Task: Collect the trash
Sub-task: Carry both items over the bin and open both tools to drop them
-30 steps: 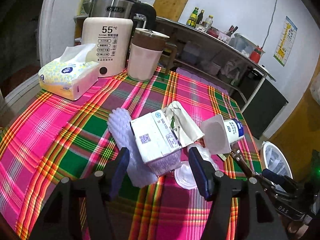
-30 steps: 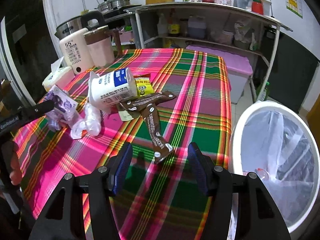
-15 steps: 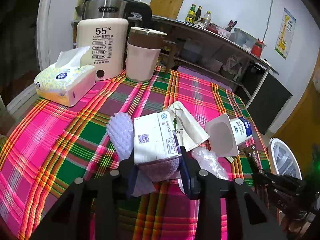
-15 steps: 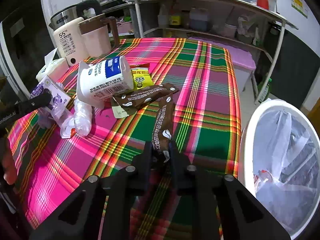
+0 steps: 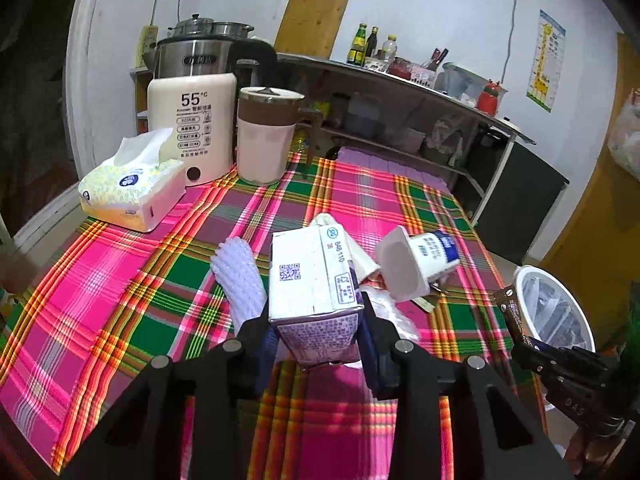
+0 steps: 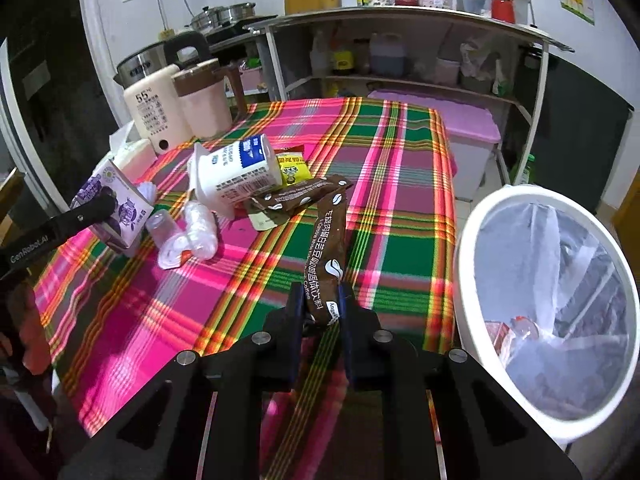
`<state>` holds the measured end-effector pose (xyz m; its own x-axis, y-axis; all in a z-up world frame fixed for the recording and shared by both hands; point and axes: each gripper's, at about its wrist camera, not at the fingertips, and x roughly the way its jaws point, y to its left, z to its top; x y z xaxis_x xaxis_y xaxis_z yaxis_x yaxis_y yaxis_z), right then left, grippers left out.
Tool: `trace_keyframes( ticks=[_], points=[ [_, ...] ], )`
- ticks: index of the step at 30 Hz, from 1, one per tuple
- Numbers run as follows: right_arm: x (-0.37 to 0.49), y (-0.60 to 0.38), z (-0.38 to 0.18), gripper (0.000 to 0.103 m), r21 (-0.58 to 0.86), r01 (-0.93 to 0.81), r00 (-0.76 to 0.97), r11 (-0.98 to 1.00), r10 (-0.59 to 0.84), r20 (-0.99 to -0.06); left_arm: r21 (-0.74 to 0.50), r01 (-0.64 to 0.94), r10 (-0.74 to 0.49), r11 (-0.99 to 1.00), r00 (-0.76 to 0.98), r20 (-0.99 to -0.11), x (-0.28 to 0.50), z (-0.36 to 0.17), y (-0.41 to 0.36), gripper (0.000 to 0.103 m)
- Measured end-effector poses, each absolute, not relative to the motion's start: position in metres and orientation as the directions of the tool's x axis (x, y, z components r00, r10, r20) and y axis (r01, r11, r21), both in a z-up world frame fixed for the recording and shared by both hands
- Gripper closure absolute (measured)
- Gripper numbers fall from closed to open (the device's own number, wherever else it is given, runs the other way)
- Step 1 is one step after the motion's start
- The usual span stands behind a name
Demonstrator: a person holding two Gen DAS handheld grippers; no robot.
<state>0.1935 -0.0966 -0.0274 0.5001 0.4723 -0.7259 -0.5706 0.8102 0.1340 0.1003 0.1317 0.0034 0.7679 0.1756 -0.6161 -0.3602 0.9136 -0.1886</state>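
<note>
Left tool (image 5: 318, 354) clamped on a purple-and-white milk carton (image 5: 314, 286), fingers pressed against both of its sides; the carton is raised off the plaid table (image 5: 120, 280). Right tool (image 6: 320, 316) closed on the near end of a brown coffee packet (image 6: 326, 248), whose far end reaches toward a second brown packet (image 6: 296, 198) lying on the table. Behind the carton: a white foam net sleeve (image 5: 240, 276) and an empty yogurt cup (image 5: 416, 262) on its side. Beside the cup in the right view, a yellow snack wrapper (image 6: 294, 168) and crumpled clear plastic (image 6: 188, 236). At the table's right edge stands a white bin (image 6: 476, 216) lined with a clear bag, some trash inside. At the far side stand a tissue pack (image 5: 132, 188), a cream kettle (image 5: 192, 124) and a pink jug (image 5: 266, 136).
</note>
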Motion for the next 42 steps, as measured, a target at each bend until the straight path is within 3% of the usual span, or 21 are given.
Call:
trace_keyframes(
  ticks=[19, 42],
  points=[
    [0.141, -0.151, 0.003, 0.085, 0.164, -0.522, 0.572, 0.837, 0.486, -0.660, -0.185, -0.213, 0.066, 0.959, 0.808, -0.586, 0.071, 0.025, 0.067, 0.066],
    [0.139, -0.196, 0.007, 0.085, 0.177, -0.442, 0.619, 0.879, 0.442, -0.650, -0.174, -0.062, -0.056, 0.983, 0.798, -0.600, 0.092, 0.026, 0.013, 0.066]
  ],
)
